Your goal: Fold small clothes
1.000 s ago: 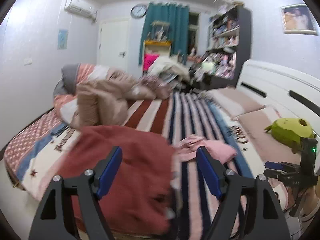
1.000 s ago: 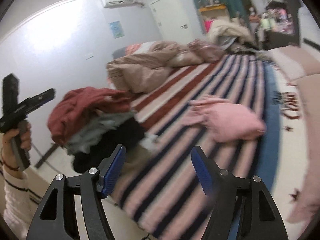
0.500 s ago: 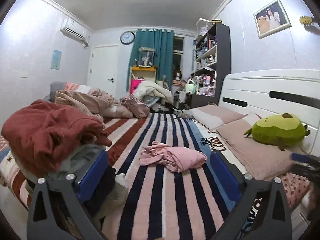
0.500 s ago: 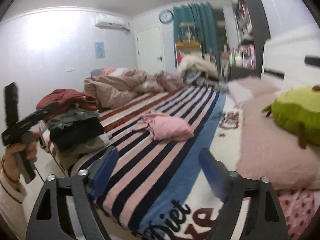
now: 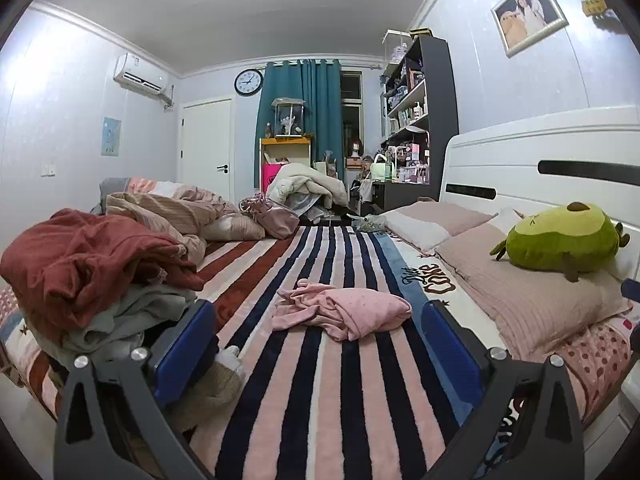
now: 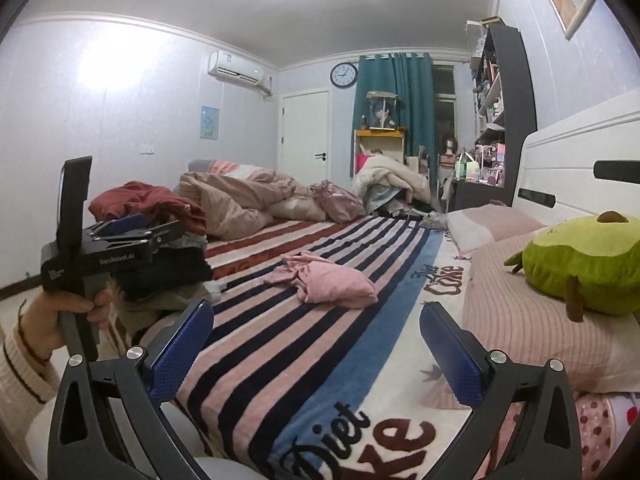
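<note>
Left wrist: left gripper (image 5: 316,344) jaws wide apart, empty; pink garment (image 5: 344,310) crumpled mid-blanket (image 5: 320,400), clothes pile (image 5: 92,276) left.
Right wrist: right gripper (image 6: 316,344) spread, empty; garment (image 6: 324,282) ahead, untouched.

Pale walls (image 5: 72,128) meet a white ceiling (image 5: 248,8) lit from overhead. At the far end hang a clock (image 5: 248,82) and teal curtains (image 5: 304,120) beside a white door (image 5: 206,148). A dark shelf (image 5: 424,120) stands by the white headboard (image 5: 540,160).
</note>
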Available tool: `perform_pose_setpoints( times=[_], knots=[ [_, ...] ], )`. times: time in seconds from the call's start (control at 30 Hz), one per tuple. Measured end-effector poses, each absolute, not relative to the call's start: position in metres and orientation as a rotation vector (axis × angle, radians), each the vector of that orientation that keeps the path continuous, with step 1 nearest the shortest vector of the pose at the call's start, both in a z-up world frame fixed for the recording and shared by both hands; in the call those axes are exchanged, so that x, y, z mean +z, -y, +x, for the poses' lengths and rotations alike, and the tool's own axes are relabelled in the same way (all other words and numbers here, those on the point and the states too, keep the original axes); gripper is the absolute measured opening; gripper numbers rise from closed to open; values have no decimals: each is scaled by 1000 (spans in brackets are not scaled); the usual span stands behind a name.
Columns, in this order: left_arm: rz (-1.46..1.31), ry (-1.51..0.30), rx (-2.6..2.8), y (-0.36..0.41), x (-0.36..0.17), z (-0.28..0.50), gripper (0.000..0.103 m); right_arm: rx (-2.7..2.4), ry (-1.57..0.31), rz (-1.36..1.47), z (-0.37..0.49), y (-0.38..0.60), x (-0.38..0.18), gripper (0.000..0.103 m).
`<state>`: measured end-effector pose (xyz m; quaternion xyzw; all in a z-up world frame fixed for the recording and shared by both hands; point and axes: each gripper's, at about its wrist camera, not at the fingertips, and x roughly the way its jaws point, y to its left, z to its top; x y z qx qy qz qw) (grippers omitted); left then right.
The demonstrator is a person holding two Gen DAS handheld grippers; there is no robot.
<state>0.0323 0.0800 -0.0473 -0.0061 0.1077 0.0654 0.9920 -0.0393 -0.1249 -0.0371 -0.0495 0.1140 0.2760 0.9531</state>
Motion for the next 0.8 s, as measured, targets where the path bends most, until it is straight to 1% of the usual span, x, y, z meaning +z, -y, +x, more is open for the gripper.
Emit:
perform_pose_setpoints(
  times=[0.23,0.8],
  knots=[
    [0,-220,132,-77,-50,33,102,571,-222,-63,-40,130,-36,103],
    [24,-214,140,-73,-52,27,102,565,-215,-70,-43,126,-32,103]
  ],
)
